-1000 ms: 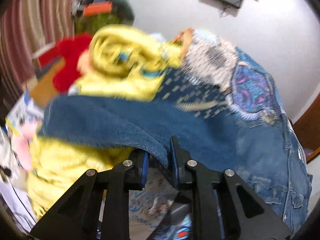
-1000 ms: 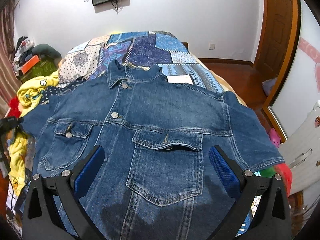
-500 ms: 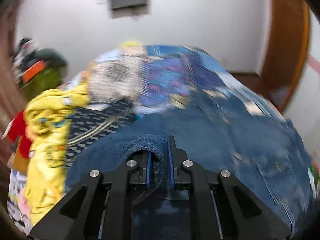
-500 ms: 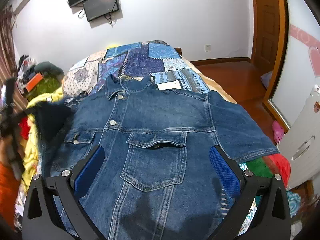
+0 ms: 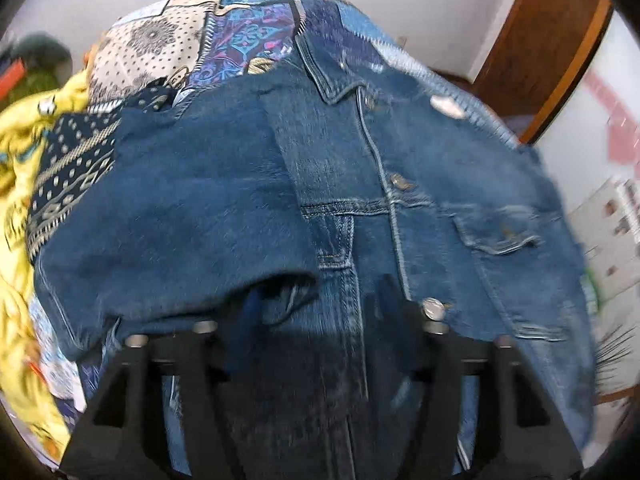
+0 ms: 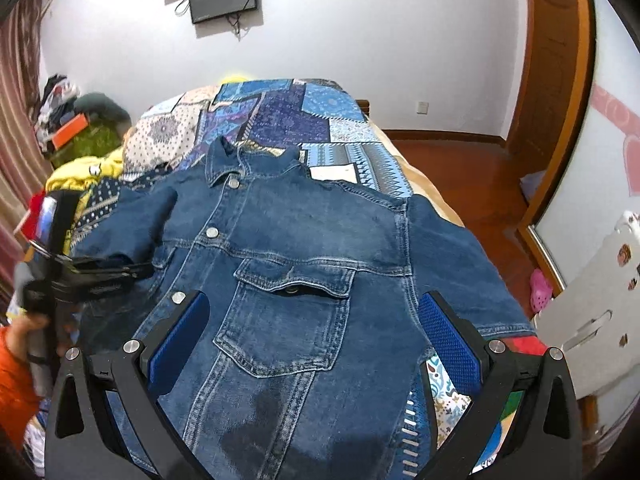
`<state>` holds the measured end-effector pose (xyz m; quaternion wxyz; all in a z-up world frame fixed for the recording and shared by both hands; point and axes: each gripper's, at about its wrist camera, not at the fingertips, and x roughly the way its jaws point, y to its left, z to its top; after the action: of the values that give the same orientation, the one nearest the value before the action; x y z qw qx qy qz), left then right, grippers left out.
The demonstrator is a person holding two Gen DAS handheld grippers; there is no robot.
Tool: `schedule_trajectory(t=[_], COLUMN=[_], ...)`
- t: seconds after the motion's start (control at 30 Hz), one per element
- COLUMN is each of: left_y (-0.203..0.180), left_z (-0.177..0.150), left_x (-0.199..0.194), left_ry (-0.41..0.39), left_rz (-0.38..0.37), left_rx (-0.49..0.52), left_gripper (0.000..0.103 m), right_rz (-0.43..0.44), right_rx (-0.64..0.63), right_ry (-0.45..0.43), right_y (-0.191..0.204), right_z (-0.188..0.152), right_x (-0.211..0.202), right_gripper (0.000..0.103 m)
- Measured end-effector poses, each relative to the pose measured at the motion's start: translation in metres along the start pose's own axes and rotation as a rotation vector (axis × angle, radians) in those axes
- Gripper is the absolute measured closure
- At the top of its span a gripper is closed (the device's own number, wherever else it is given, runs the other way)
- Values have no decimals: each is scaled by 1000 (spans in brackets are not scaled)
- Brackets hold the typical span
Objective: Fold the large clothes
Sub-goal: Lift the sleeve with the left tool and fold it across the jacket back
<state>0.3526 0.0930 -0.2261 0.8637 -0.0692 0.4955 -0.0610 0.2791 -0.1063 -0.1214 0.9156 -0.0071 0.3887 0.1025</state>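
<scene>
- A patchwork-quilted bed (image 6: 344, 120) in blues and creams carries a dark blue denim jacket (image 6: 304, 240), spread face up with its buttoned front showing; the collar (image 6: 224, 164) points toward the far wall and the hem toward the camera, so the long axis runs down the length of the bed.
- The jacket's left sleeve (image 5: 168, 216) lies folded inward across the chest, its cuff sitting at the left tongs (image 5: 316, 312); the opposite short sleeve (image 6: 460, 264) lies flat, spread toward the bed's right edge.
- The left tongs appear parted around the sleeve's cuff, though blur leaves it unclear whether they grip the cloth or have let go.
- The right tongs (image 6: 312, 344) hover wide apart above the chest pocket (image 6: 288, 320), holding nothing.
- A crumpled yellow garment (image 5: 24, 184) sits just beside the jacket on the left.
- Done well, the step in hand likely calls for laying the sleeve flat, its edge parallel to the button placket, and smoothing the bunched cuff before the other sleeve is brought across to match.
</scene>
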Motion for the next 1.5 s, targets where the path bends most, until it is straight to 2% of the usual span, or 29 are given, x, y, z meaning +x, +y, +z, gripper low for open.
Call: schedule_trajectory(t=[0.1,0.17,0.23,0.3,0.43,0.53,0.67,0.77,0.8,0.93,1.07,1.1,1.13,1.17,1.33,1.4,1.5], left_y=[18,39,68,101,164,194,207,214,219,233,249,253,255,258,259,257,248], left_z=[-6,-9,-15,-22,-46,-68,-82,-85,-86,-85,-82,-82,-81,-80,-73,-69,-55], left_x=[-24,-41,-57,-66,-61,-47,-31,-16,-9,9,20,22,23,23,16,8,-12], left_ry=[-34,-75,-119,-141,-112,-73,-35,-26,-27,-51,-112,-135,-145,-151,-144,-164,-210], left_rz=[-30,-17,-15,-23,-45,-96,-150,-246,-294,-373,-470,-485,-479,-464,-308,-255,-156], left_rx=[-53,-109,-188,-284,-495,-625,-690,-745,-786,-873,-951,-975,-980,-981,-933,-908,-836], left_gripper=[39,32,23,20,20,20,20,20,20,20,20,23,31,35,78,86,88], right_rz=[2,6,9,9,14,13,-3,-6,-10,-26,-26,-24,-22,-17,-15,-17,-20], right_rx=[-28,-42,-60,-80,-127,-175,-226,-270,-285,-338,-360,-360,-360,-357,-348,-345,-337], right_ry=[11,14,16,17,30,45,55,67,72,73,69,71,73,78,85,82,73], right_y=[8,15,23,31,48,63,79,90,94,107,115,115,116,116,115,113,109], right_z=[-1,-2,-1,-1,-1,0,3,4,5,9,11,12,13,13,14,14,15], right_x=[5,6,9,11,18,27,37,46,50,59,63,64,65,67,69,67,61], right_gripper=[0,0,0,0,0,0,0,0,0,0,0,0,0,0,0,0,0])
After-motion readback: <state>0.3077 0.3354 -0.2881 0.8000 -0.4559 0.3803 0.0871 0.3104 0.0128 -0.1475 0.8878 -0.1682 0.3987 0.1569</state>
